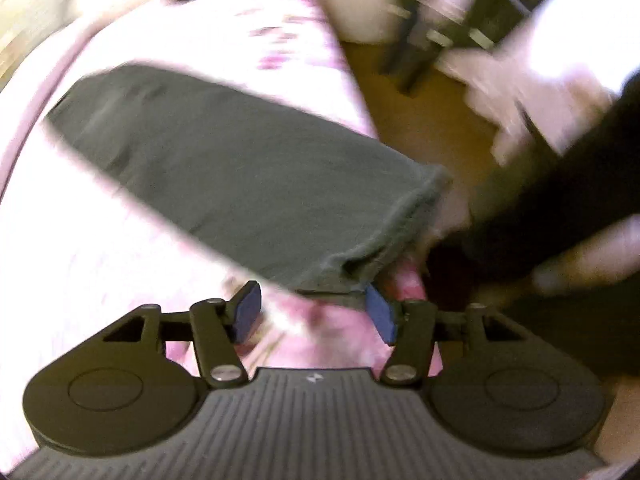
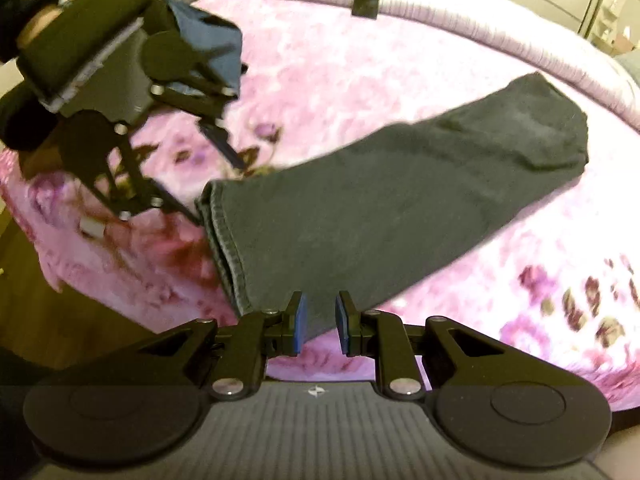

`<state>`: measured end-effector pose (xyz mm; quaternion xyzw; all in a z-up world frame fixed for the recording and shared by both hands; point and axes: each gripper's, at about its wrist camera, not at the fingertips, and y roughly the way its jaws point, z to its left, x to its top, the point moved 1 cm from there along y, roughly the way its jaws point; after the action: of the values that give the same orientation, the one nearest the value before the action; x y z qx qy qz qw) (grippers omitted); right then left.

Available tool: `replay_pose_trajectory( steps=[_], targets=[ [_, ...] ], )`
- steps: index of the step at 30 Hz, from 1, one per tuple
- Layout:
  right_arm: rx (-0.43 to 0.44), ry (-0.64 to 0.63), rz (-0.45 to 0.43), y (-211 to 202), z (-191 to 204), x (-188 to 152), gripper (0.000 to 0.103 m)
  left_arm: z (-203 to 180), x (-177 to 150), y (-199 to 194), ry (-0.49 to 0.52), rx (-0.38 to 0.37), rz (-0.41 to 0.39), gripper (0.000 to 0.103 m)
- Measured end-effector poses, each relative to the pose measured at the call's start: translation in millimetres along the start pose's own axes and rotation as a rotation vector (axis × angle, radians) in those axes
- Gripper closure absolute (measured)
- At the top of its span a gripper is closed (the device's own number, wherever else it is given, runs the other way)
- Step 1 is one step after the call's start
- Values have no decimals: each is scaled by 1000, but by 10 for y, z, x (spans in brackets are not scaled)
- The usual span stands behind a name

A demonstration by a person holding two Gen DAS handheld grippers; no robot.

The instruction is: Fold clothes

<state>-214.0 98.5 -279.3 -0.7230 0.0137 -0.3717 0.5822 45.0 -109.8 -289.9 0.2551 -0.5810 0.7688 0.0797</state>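
Note:
A dark grey garment, folded into a long strip, lies slantwise on the pink flowered bedspread. My right gripper is at the strip's near corner, and the fabric fills the narrow gap between its blue pads. My left gripper hangs over the strip's hemmed end at the left, jaws wide apart, with its lower fingertip at the hem. In the left wrist view the garment runs up and to the left. The left gripper is open, and the hem corner lies beside its right pad without being pinched.
The bed's edge drops to a wooden floor, where dark furniture legs stand. A blurred hand and a dark shape fill the right of the left wrist view. A small black object sits by the lilac ribbed cover at the bed's far side.

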Motion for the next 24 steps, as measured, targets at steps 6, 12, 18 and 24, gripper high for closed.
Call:
replay_pose_trajectory(
  steps=[6,12,18,24],
  targets=[
    [-17,-23,-43,14,-73,246,83,419,-70,175,-251,274,76,43],
    [-31,-18,-43,87,-158,378,83,333,117,208,-209,247,20,52],
    [-19,-3,-6,176,-155,313,84,-291,138,236,115,98,5,61],
    [-16,48,67,309,-163,156,83,-424,62,323,180,88,8,71]
  ],
)
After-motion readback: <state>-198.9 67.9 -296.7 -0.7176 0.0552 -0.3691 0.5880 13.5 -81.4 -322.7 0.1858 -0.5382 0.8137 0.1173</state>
